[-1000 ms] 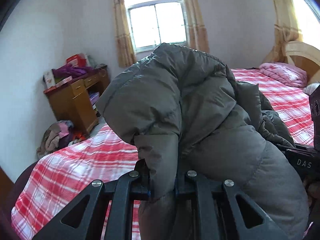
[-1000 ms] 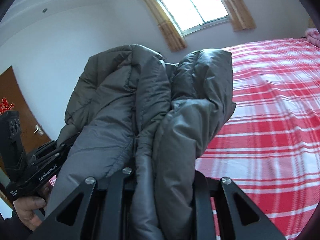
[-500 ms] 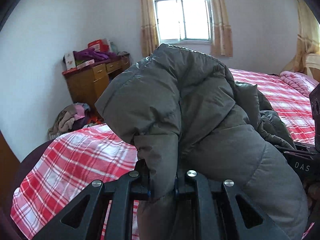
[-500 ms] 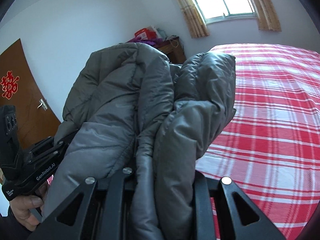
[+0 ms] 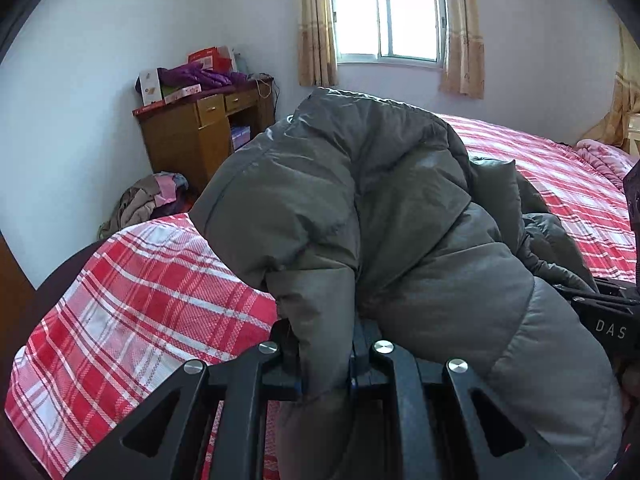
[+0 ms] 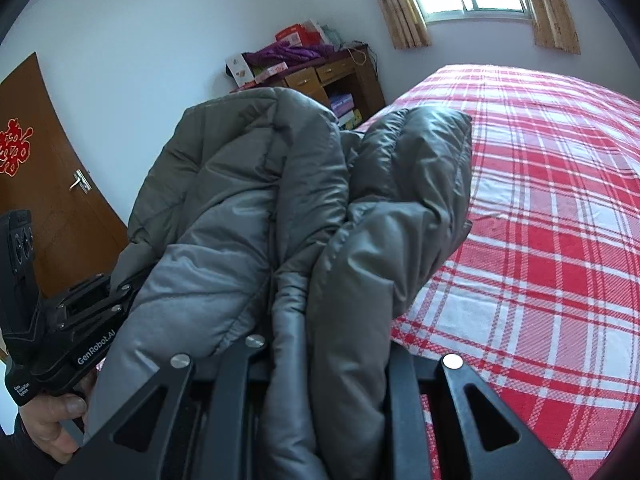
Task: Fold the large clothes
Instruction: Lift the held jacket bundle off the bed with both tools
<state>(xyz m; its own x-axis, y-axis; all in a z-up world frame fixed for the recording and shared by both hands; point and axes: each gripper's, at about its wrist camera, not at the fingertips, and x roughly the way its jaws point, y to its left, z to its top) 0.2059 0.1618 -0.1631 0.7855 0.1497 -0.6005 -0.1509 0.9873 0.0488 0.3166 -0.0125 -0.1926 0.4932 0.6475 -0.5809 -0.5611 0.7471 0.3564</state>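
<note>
A bulky grey puffer jacket hangs bunched between both grippers above a bed with a red and white plaid cover. My left gripper is shut on a thick fold of the jacket at the bottom of the left wrist view. In the right wrist view my right gripper is shut on another fold of the same jacket. The left gripper's body, held by a hand, shows at the lower left there. The fabric hides both sets of pads.
The plaid bed spreads to the right. A wooden desk piled with boxes and purple cloth stands by the far wall under a curtained window. A clothes heap lies on the floor. A brown door is at left. A pink quilt lies far right.
Both grippers have swung with the jacket toward the desk side and sunk a little; the desk and door have come further into view. The grips on the jacket look unchanged.
</note>
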